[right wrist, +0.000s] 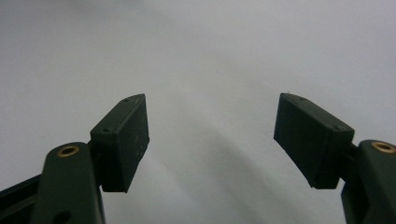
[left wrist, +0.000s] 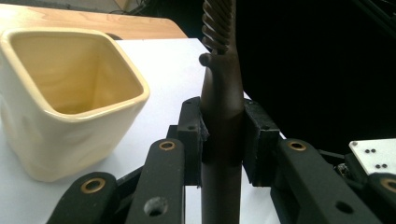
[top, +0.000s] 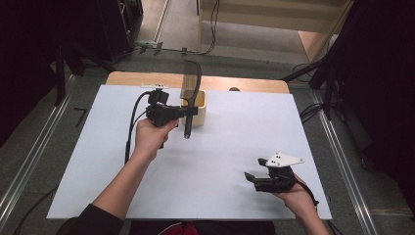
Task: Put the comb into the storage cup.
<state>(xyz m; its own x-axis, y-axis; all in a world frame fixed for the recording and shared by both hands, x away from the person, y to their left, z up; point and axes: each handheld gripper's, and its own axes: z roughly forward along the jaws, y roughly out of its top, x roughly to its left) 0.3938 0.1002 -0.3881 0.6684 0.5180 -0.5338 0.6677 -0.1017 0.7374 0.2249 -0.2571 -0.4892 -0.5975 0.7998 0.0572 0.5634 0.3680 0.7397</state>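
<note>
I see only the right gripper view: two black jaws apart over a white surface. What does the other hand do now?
Observer: The left gripper is shut on a dark brush handle; its pads press on both sides of it.
Operator: Is something near this brush?
Observer: Yes, a cream square cup stands on the white table, right beside the held brush; its inside looks empty in the left gripper view.
Operator: And where is my gripper against all this?
Observer: The right gripper is low at the near right part of the table, jaws open and holding nothing, well apart from the cup.
</note>
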